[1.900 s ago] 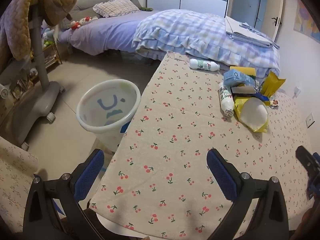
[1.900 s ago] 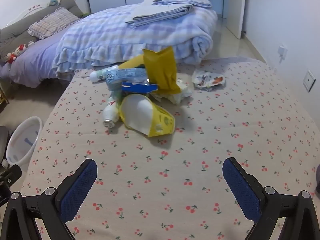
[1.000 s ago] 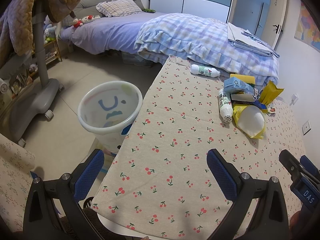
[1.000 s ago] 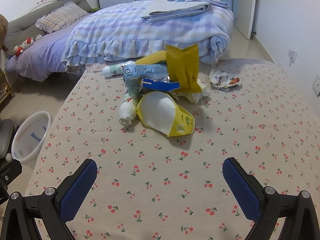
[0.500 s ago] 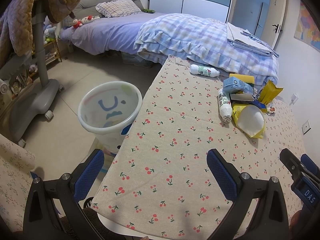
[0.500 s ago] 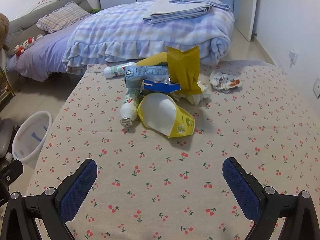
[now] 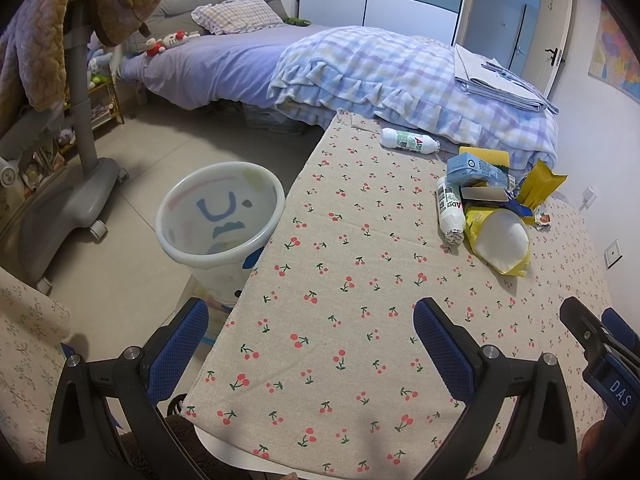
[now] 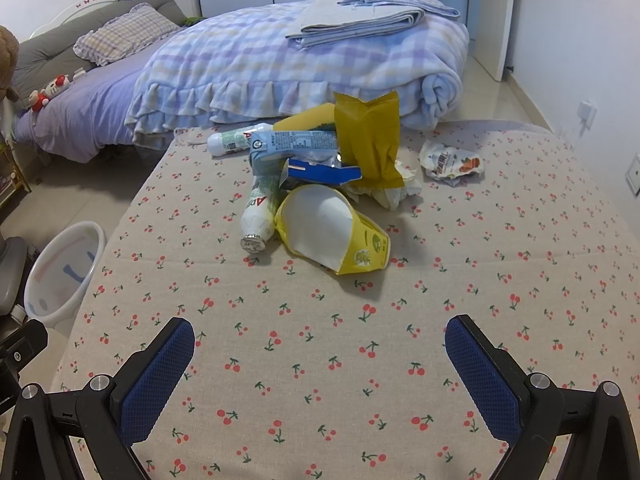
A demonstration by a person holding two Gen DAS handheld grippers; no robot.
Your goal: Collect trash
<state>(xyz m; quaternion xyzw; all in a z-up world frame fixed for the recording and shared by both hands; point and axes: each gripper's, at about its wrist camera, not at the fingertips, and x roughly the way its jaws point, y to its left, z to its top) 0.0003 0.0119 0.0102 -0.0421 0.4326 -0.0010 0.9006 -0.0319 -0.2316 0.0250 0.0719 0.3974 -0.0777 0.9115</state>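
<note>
A heap of trash lies on the cherry-print table (image 8: 320, 360): a crushed yellow paper cup (image 8: 336, 232) (image 7: 500, 240), a white bottle (image 8: 260, 212) (image 7: 450, 210) lying on its side, a second white bottle (image 8: 234, 142) (image 7: 408, 141), a pale blue carton (image 8: 294, 144) (image 7: 476, 170), a blue wrapper (image 8: 324, 172), a yellow bag (image 8: 370, 140) (image 7: 540, 186) and a crumpled snack packet (image 8: 452, 162). My right gripper (image 8: 320, 344) hovers open above the near table, short of the heap. Over the table's left corner my left gripper (image 7: 310, 326) is open and holds nothing.
A white waste bin (image 7: 222, 220) (image 8: 64, 272) stands on the floor by the table's left edge. A bed (image 8: 280, 64) with a checked blanket sits behind the table. A grey wheeled stand (image 7: 76, 152) draped with a brown blanket is at far left.
Both grippers have drawn slightly back and up, so the trash heap and bin shift a little in view. Nothing was taken hold of; both stay open.
</note>
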